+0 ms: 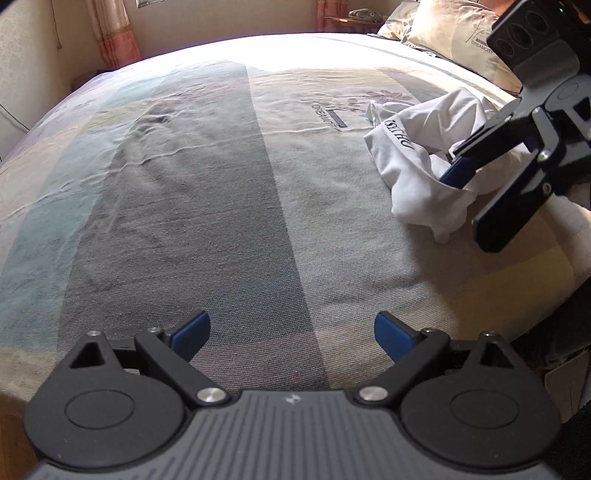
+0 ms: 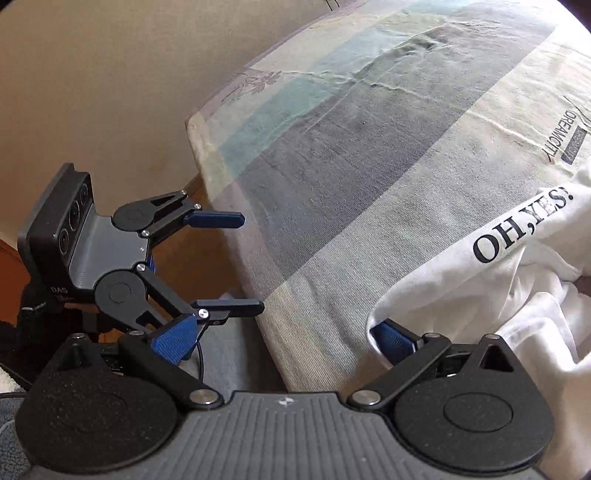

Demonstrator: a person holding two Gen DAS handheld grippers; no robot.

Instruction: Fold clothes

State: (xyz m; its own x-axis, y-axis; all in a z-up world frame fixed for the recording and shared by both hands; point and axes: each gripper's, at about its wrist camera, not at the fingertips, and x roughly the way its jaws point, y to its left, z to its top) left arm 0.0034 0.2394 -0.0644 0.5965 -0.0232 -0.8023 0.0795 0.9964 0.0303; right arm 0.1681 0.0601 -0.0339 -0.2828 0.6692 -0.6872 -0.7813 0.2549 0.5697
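A crumpled white T-shirt (image 1: 413, 147) with black "OH,YES!" lettering lies on the right side of the bed; it fills the right edge of the right wrist view (image 2: 480, 295). My right gripper (image 1: 467, 206) (image 2: 284, 338) is open at the shirt's near edge. One of its blue pads (image 2: 391, 341) is tucked under a fold of the cloth, and the other pad (image 2: 175, 339) is off the shirt. My left gripper (image 1: 291, 332) (image 2: 251, 264) is open and holds nothing. It hovers at the bed's near edge, well left of the shirt.
The bed sheet (image 1: 221, 184) has grey, teal and cream stripes with a "DREAMCITY" print. Pillows (image 1: 454, 33) lie at the far right. A wall and pink curtains (image 1: 114, 33) stand behind the bed. Beyond the bed's corner (image 2: 192, 122) is wooden floor (image 2: 192, 192).
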